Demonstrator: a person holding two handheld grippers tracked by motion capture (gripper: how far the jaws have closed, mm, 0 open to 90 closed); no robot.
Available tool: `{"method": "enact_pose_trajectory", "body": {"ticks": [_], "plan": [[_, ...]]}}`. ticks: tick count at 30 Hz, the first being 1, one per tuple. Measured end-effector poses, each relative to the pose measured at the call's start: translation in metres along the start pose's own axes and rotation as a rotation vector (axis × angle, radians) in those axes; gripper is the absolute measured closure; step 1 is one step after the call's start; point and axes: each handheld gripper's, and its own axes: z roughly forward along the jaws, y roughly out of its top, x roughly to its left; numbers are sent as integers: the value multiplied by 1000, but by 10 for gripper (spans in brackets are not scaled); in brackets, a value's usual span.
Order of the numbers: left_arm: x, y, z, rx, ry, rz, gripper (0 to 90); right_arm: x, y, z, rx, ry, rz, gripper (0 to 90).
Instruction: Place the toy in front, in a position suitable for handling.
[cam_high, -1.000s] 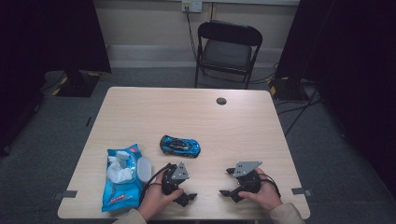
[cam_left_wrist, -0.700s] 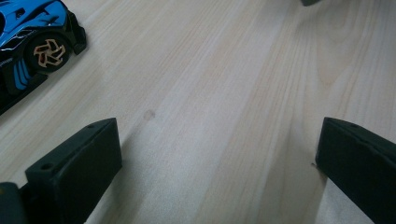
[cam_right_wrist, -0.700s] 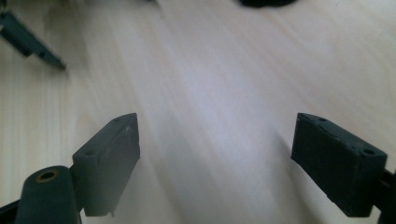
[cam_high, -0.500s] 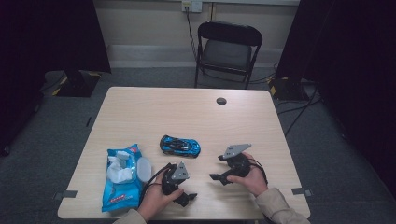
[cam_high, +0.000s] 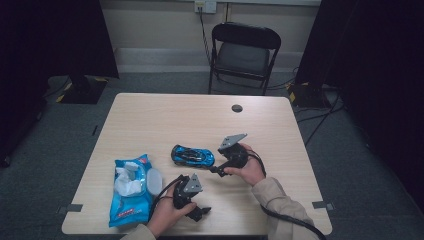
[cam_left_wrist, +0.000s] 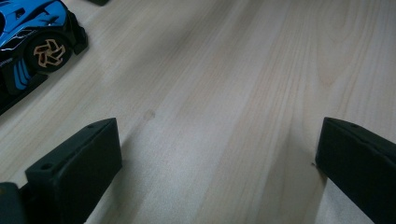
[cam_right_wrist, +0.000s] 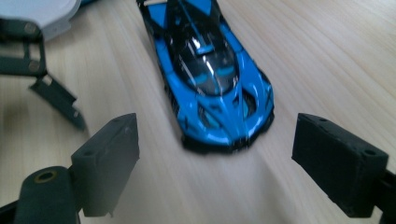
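A blue and black toy car (cam_high: 192, 155) sits on the wooden table (cam_high: 165, 120), near its middle. My right gripper (cam_high: 217, 162) is held just right of the car and points at it. In the right gripper view its jaws (cam_right_wrist: 215, 135) stand wide open, with the car's end (cam_right_wrist: 210, 70) a little ahead of the gap and not touched. My left gripper (cam_high: 199, 205) rests near the table's front edge. Its jaws (cam_left_wrist: 219, 135) are open over bare wood, and one car wheel (cam_left_wrist: 45, 51) shows at the upper left.
A blue pack of wet wipes (cam_high: 131, 189) with its white lid (cam_right_wrist: 42, 14) open lies at the front left. A small dark disc (cam_high: 237, 108) sits on the far side of the table. A black folding chair (cam_high: 244, 52) stands behind it.
My right gripper has moved forward and to the left, from the front right of the table up to the car. The left gripper has stayed in place.
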Motion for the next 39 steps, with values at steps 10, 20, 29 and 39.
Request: {"method": "enact_pose_trajectory", "body": {"ticks": [10,20,29,39], "plan": [[0,0,0,4,1,5,0,-3,26,37,19,20,-40,137],[0,0,0,4,1,5,0,-5,35,57,23,48,-54,137],[0,0,0,1,1,2,0,-6,36,70,32,62,-65,138],[0,0,0,4,1,5,0,-1,41,85,59,88,-103,142]]}}
